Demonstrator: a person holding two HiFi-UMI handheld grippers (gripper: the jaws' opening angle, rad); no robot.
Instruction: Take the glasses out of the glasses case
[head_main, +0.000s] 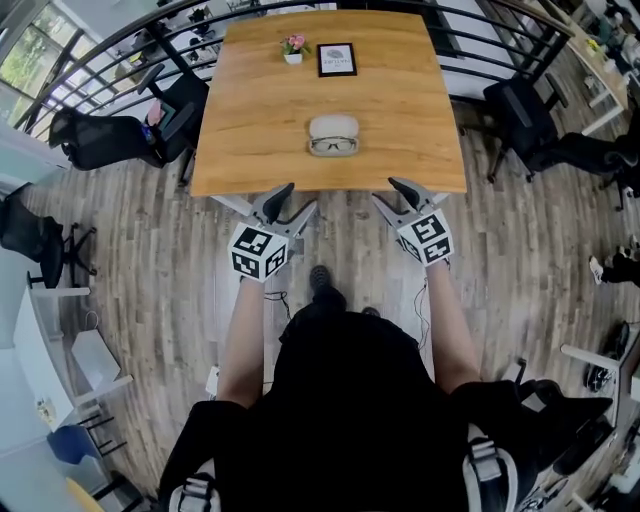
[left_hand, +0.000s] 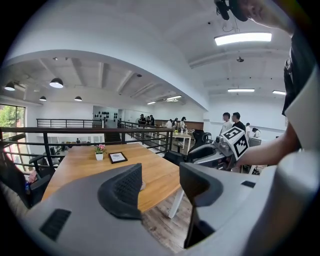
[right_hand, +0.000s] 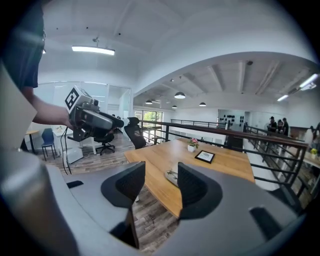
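The person stands at the near edge of the wooden table with both forearms stretched forward, side by side. The left gripper and the right gripper are held over the floor just short of the table edge, each angled a little inward and slightly downward. In each gripper view the jaws stand apart with nothing between them; only table and floor show through the gaps.

Black office chairs stand off the table's left and right far corners, and a dark metal railing curves behind it. On the far part of the tabletop are a black picture frame and, beside it, a small pot of pink flowers.

The white glasses case lies open near the table's middle, well ahead of both grippers, with the glasses resting at its front, lenses toward the person. Nothing stands between them and the grippers. The floor is grey-brown wood plank.
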